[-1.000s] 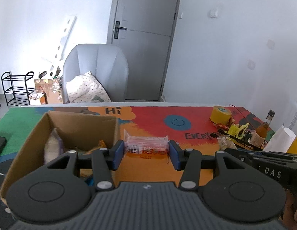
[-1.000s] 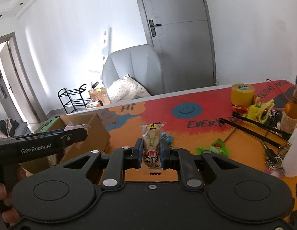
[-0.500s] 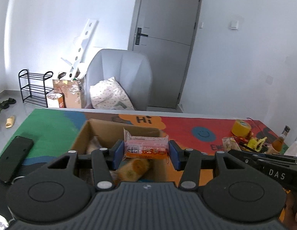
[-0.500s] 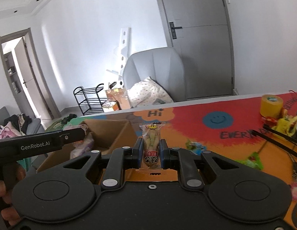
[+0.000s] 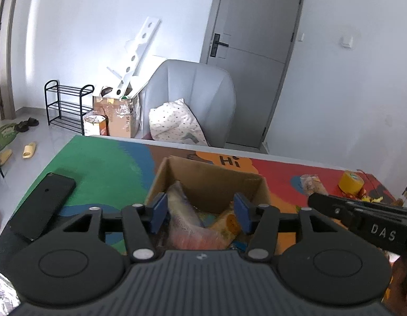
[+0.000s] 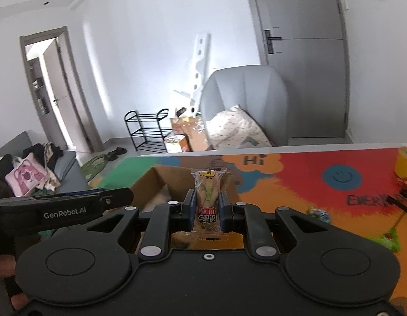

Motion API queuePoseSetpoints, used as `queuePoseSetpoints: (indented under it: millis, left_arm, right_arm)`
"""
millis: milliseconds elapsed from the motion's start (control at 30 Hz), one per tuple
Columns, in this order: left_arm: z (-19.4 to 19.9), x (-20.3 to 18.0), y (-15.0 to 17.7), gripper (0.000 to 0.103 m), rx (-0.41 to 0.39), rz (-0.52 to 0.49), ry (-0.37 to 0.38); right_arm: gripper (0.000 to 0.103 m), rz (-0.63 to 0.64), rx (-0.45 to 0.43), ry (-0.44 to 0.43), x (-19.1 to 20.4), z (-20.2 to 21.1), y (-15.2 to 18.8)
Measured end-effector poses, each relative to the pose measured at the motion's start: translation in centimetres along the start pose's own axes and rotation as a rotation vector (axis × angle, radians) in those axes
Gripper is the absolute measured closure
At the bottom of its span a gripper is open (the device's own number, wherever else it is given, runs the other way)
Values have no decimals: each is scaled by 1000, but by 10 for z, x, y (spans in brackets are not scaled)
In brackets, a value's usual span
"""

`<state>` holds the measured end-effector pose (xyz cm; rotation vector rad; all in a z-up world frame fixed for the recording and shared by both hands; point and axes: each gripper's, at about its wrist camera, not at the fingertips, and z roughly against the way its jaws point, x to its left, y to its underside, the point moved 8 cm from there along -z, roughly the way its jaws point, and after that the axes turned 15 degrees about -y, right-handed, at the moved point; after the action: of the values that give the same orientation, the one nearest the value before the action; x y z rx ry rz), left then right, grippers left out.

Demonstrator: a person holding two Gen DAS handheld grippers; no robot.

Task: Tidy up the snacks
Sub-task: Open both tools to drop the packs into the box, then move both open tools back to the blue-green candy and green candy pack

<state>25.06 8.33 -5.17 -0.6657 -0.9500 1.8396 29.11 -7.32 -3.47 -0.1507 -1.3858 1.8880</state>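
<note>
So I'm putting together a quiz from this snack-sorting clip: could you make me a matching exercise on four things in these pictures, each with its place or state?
Things:
1. left gripper
2. right gripper
3. flat black phone
4. yellow roll of tape

Places or states:
A. lying on the green part of the table mat
B. shut on a clear-wrapped snack stick
C. standing on the red part of the mat
D. jaws just opened, nothing between them, above the open brown cardboard box

Pairs: 1-D, 2-B, 3-A, 4-C
</note>
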Motion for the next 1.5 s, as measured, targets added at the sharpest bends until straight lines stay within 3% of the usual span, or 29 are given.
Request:
queuePoseSetpoints:
  millis: [133,300,433,533,900,1067,1500]
  left_arm:
    - [4,11,-6,36,-16,21,-12]
    - [7,14,-4,24,-10,14,-9]
    - [7,15,0,16,1,3,-3]
    - [5,10,3,11,11,-21,8]
    - [18,-50,21,0,21,-126,119]
    - [25,-77,32,0,42,-154,182]
    - [40,-125,55,0,51,-250,246]
  right_arm:
    - [86,1,11,-45,13,-10,-4]
    - [59,-10,12,-57,21,-10,-4]
    - [53,-22,16,-3,14,0,-2]
    - [44,-31,3,58,5,17,2]
    - [18,-122,-73,259,-42,102,25]
    - [7,-140,-116,312,-54,128,30]
    - [1,-256,-169,372,-103,179,63]
